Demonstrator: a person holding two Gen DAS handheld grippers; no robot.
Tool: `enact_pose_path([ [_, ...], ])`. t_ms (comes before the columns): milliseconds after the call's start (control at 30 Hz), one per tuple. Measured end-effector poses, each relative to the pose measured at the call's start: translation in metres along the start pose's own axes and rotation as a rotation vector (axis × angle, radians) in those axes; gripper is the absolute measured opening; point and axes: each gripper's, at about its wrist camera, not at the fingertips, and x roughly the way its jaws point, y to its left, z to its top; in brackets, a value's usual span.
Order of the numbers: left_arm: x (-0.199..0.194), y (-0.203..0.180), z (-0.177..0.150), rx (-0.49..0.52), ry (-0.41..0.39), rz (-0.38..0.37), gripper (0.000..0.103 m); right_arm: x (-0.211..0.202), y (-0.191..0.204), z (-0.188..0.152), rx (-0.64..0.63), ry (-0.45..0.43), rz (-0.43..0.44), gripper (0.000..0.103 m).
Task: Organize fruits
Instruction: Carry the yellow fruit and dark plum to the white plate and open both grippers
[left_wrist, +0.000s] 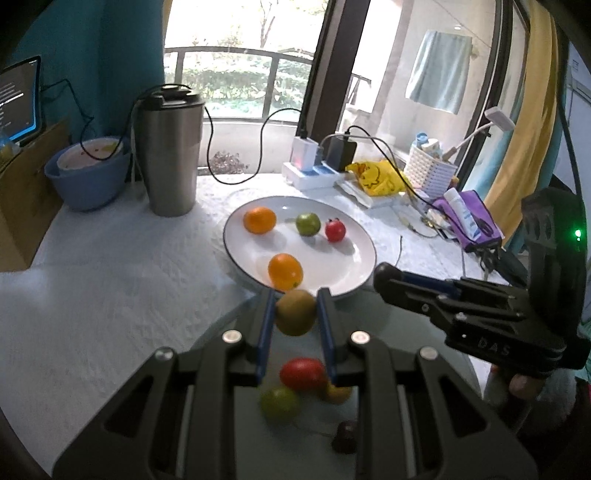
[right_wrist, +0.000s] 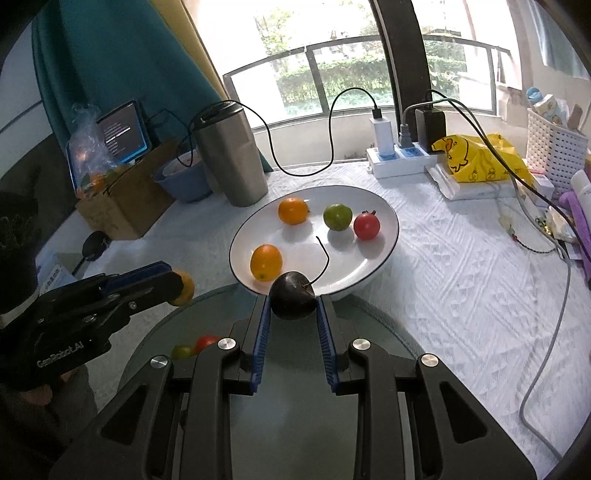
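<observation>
A white plate (left_wrist: 332, 206) (right_wrist: 369, 199) holds two oranges (left_wrist: 259, 220) (right_wrist: 266, 262), a green fruit (left_wrist: 308, 223) (right_wrist: 337, 217) and a red fruit (left_wrist: 335, 230) (right_wrist: 366, 226). My left gripper (left_wrist: 295, 295) is shut on a yellow-brown fruit (left_wrist: 295, 312) just in front of the plate's near rim; it also shows in the right wrist view (right_wrist: 173, 282). My right gripper (right_wrist: 293, 299) is shut on a dark cherry (right_wrist: 292, 295) with a long stem, at the plate's near edge. A grey-green round tray (left_wrist: 399, 406) (right_wrist: 369, 317) below holds a red fruit (left_wrist: 302, 373), a green fruit (left_wrist: 279, 403) and a dark one (left_wrist: 345, 435).
A steel tumbler (left_wrist: 170, 151) (right_wrist: 231, 155) and a blue bowl (left_wrist: 88, 173) stand behind the plate at the left. A power strip (right_wrist: 399, 160), a yellow bag (right_wrist: 480, 158), a white basket (right_wrist: 554, 147) and cables lie at the right. A cardboard box (right_wrist: 125, 206) sits far left.
</observation>
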Motion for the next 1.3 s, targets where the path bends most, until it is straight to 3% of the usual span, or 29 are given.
enact_pose_path([
  [600, 0.045, 0.019, 0.024, -0.007, 0.019, 0.014, 0.024, 0.042, 0.005, 0.019, -0.037, 0.042, 0.052, 0.028],
  [1000, 0.07, 0.027, 0.028, -0.034, 0.061, 0.018, 0.025, 0.053, -0.003, 0.021, -0.012, 0.066, 0.028, 0.028],
  [1133, 0.071, 0.027, 0.028, -0.04, 0.07, 0.014, 0.025, 0.052, -0.006, 0.022, 0.003, 0.067, 0.01, 0.039],
  [1300, 0.061, 0.028, 0.029, -0.06, 0.05, 0.017, 0.034, 0.046, -0.002, 0.022, 0.0, 0.059, 0.001, 0.039],
])
